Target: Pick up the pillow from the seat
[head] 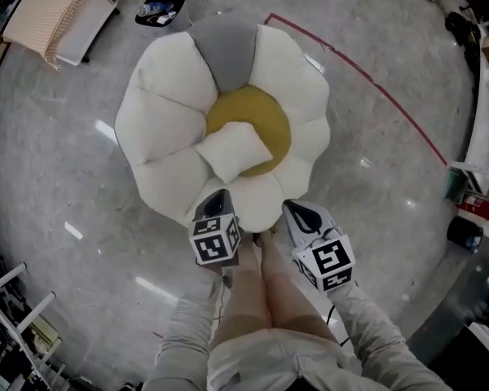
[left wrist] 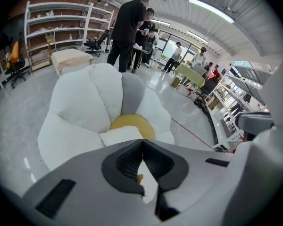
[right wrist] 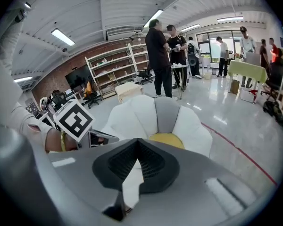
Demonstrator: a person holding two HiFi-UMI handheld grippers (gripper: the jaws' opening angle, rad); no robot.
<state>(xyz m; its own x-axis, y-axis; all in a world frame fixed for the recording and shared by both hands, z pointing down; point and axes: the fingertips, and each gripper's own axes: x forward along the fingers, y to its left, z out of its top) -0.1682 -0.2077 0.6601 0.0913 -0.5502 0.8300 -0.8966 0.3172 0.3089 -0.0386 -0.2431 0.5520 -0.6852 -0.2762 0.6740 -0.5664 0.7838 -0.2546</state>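
pillow (head: 234,151) on seat (head: 159,112): soft, light, squashy, prob. grippy fabric | grab: pinch near corner, bite deep | L gripper (head: 219,195) + R gripper (head: 298,213): jaws closed, nothing held

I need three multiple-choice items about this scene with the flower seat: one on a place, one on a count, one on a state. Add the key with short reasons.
1. Where does the pillow lie?
A. on the floor
B. on the seat, at its yellow centre
C. on a shelf

2. How many petals of the seat are grey?
A. one
B. three
C. none

3. How do the fingers of the left gripper stand?
A. wide apart
B. shut on the pillow
C. shut, nothing between them

Key: 1 B, it rests at the yellow centre. 2 A, only the far petal is grey. 3 C, they meet, with the pillow ahead of them.
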